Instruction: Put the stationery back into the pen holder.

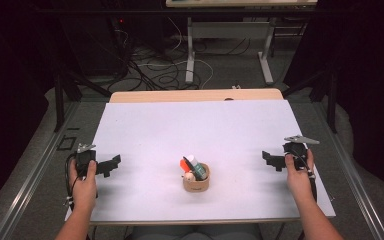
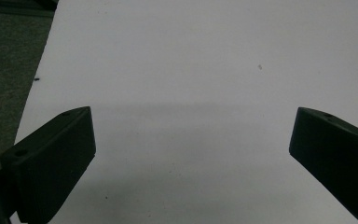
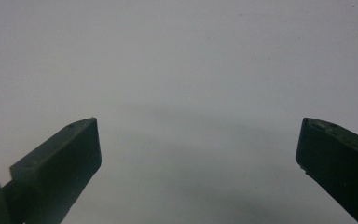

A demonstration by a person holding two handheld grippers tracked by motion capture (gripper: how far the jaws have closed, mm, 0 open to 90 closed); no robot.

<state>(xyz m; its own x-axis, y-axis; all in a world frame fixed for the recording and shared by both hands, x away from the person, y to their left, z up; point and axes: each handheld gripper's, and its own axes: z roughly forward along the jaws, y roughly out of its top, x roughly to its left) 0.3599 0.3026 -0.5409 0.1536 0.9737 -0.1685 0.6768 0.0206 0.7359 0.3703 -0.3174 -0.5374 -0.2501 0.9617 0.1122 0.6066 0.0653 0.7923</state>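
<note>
- Because nothing is in hand yet, we are treating the small brown cup (image 1: 196, 181) as the thing to work on: it is standing upright near the front middle of the white table sheet (image 1: 150, 125), roughly midway between the two grippers and well apart from both
- Inside the cup we are seeing an orange-red piece (image 1: 185, 164), a dark green tube-like item (image 1: 199, 169) and a pale rounded bit (image 1: 188, 176), all leaning up past the rim; what exactly they are is too small to tell
- We are keeping the left gripper (image 1: 111, 165) resting low by the left edge of the sheet, pointing inward toward the cup, and in the left gripper view its jaws are standing wide apart over bare white surface, gripping nothing
- We are holding the right gripper (image 1: 270, 160) in the mirror spot by the right edge, likewise aimed inward, its jaws spread and empty in the right gripper view
- We judge this symmetric, released stance as a ready pose, leaving either hand free to reach the cup first
</note>
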